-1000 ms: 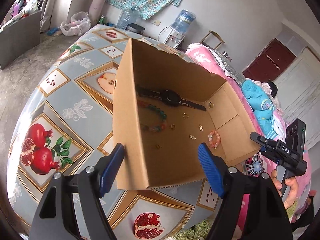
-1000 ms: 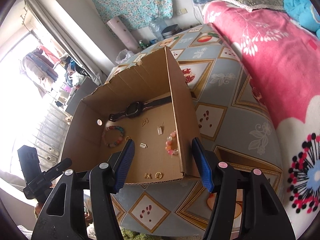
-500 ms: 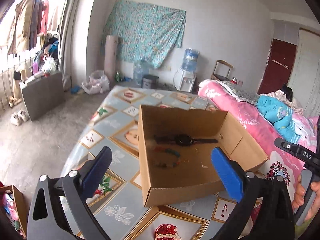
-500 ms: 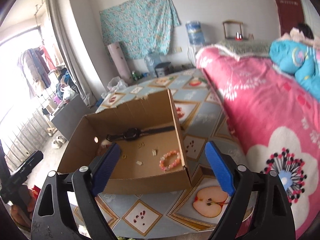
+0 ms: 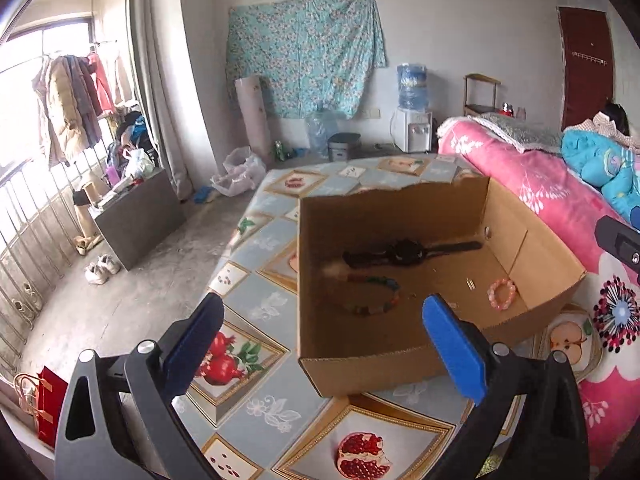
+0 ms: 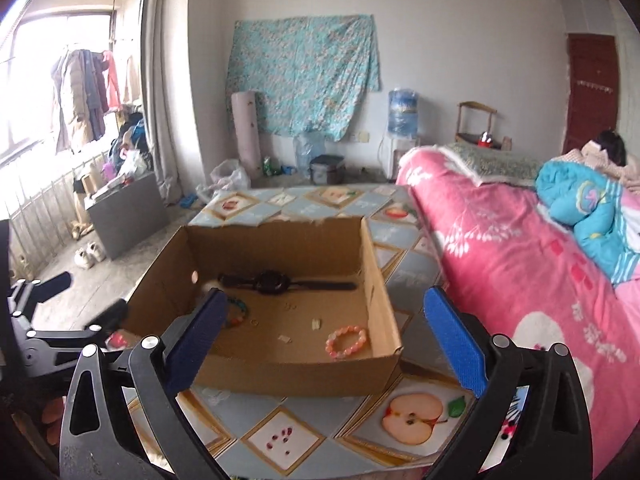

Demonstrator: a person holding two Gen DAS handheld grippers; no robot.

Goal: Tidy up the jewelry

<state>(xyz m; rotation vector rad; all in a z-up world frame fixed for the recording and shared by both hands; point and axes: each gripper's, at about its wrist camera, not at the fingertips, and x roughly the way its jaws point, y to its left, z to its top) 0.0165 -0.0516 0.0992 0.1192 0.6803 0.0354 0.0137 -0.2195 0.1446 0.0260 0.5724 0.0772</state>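
An open cardboard box point(image 5: 380, 224) point(image 6: 280, 248) stands on the fruit-patterned table point(image 5: 256, 312) point(image 6: 288, 436). On its floor lie a black wristwatch point(image 5: 404, 252) point(image 6: 272, 282), a multicoloured bead bracelet point(image 5: 372, 300) point(image 6: 236, 314), a pink bead bracelet point(image 5: 502, 294) point(image 6: 346, 342) and several small metal pieces point(image 6: 316, 323). My left gripper point(image 5: 322, 308) hovers open near the box's front left corner, holding nothing. My right gripper point(image 6: 326, 300) hangs before the front right corner, jaws opening wide, nothing between them. Neither gripper touches the box.
A bed with a pink floral quilt point(image 6: 500, 260) runs along the table's right side; a person lies at its far end. Bare concrete floor point(image 5: 132, 296) lies left of the table, with a grey cabinet point(image 5: 136, 216) and shoes. A water dispenser point(image 6: 402, 120) stands against the back wall.
Both grippers let go of the box's front corners, opened wide, and drew back and up. The view tilted from looking down into the box to looking across the room.
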